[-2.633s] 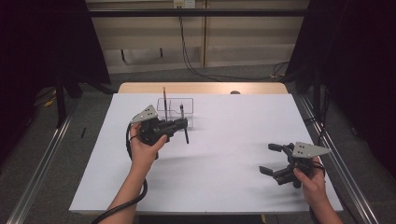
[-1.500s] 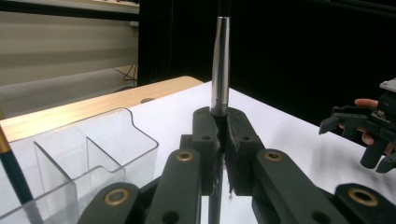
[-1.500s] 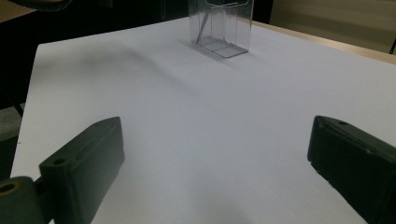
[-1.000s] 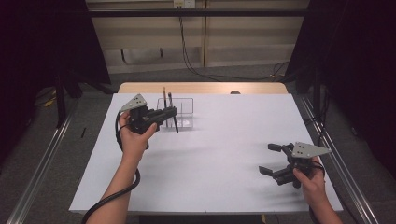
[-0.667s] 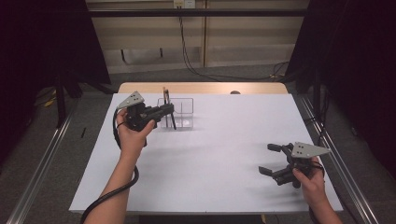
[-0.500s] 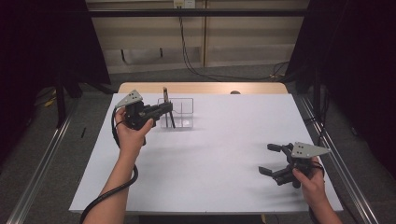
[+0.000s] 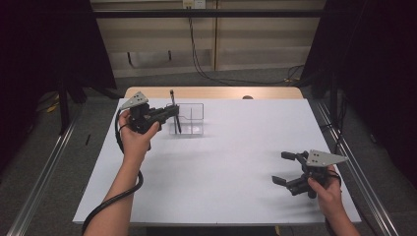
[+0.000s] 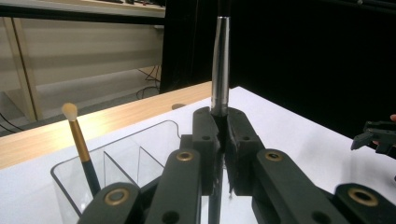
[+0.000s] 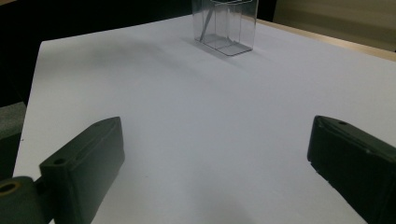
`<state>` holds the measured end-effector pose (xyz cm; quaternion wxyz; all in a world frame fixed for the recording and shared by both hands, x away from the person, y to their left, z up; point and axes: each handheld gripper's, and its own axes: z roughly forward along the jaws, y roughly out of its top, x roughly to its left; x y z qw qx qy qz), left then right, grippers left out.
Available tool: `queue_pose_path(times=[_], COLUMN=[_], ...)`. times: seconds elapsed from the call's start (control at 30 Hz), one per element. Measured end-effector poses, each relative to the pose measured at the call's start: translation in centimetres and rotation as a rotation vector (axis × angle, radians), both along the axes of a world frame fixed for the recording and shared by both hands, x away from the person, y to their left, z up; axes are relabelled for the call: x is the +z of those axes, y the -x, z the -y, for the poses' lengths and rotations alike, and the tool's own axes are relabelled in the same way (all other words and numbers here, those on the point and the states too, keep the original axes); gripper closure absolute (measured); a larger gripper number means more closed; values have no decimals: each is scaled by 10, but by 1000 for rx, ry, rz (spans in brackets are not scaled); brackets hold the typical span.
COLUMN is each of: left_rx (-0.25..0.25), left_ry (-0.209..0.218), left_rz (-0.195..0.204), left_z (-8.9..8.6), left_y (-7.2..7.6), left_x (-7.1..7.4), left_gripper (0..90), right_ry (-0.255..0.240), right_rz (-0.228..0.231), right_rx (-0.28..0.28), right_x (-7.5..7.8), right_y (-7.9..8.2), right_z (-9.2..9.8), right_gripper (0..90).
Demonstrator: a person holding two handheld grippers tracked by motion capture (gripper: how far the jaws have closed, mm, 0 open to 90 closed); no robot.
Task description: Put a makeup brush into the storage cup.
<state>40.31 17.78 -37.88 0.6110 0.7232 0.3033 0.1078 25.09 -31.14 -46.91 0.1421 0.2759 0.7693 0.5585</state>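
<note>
My left gripper (image 7: 172, 112) (image 8: 219, 135) is shut on a dark makeup brush (image 7: 176, 123) with a silver ferrule (image 8: 220, 60), held nearly upright. Its lower end hangs at the left part of a clear divided organizer box (image 7: 193, 119) (image 8: 140, 144) (image 9: 226, 28); I cannot tell whether it is inside. A gold-handled brush with a cream tip (image 8: 77, 135) (image 7: 171, 97) stands in the box's left compartment. My right gripper (image 7: 281, 167) (image 9: 217, 135) rests low over the white tabletop (image 7: 221, 162) at the front right, jaws wide open with nothing between them.
The box sits at the back left of the white sheet, near the wooden table edge (image 7: 216, 92). Metal rails (image 7: 44, 172) run along both sides of the table. The right gripper (image 8: 378, 135) shows far off in the left gripper view.
The left gripper has carried the brush left and back, from in front of the box to its left end. The right hand has stayed still.
</note>
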Motion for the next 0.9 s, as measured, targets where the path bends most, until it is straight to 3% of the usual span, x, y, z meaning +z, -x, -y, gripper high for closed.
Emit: queue_pose_path(times=[0.9], left_rx=[50], left_ry=[-1], left_rz=[16], left_z=[-11], left_y=[-13], left_x=[19], left_gripper=[838], right_ry=[-4], right_rz=[3], right_rx=[1], right_x=[0], right_y=[0], right_z=[0], right_gripper=[39])
